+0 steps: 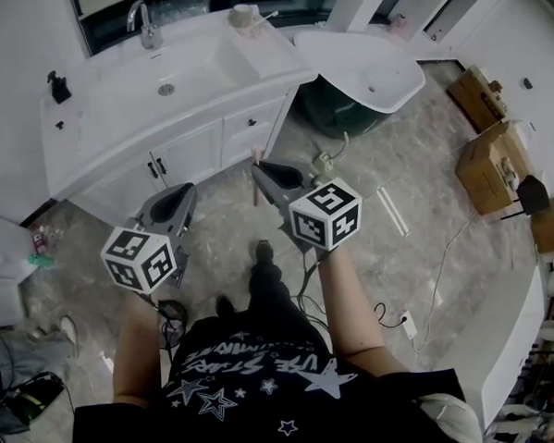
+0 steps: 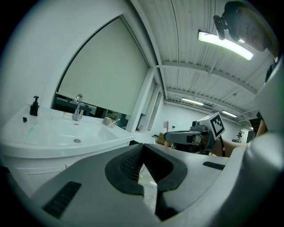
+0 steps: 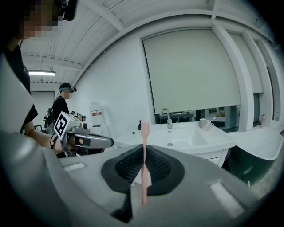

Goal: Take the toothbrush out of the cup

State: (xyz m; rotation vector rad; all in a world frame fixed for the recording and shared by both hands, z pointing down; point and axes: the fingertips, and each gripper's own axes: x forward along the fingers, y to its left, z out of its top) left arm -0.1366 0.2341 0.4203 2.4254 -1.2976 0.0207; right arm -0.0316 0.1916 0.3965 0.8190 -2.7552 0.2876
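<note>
Nearest the head camera is the person's black star-printed shirt [image 1: 248, 375], with both forearms reaching forward from it. Each arm carries a claw topped by a marker cube.

The right claw [image 1: 258, 169] is clamped on a pink toothbrush [image 3: 143, 146]. In the right gripper view the brush stands upright between the ribbed pads, its head above them and its handle hanging below. The left claw [image 2: 141, 153] is closed with nothing between its pads, and the two claws are held side by side but apart, over the tiled floor [image 1: 417, 246].

The cup [image 1: 242, 19] sits well away from both claws, on the far right corner of the white worktop [image 1: 87, 133], just beside the sink [image 1: 165, 78]. A pale stick leans out of the cup; it is probably a second brush [image 1: 266, 18], though it is too small to be sure. The faucet [image 1: 142, 24] stands behind the sink, and a dark soap dispenser [image 1: 59, 87] is on the left of the worktop. A white oval tub [image 1: 362, 68] is to the right of the cabinet, and cardboard boxes [image 1: 487, 163] stand further right.
</note>
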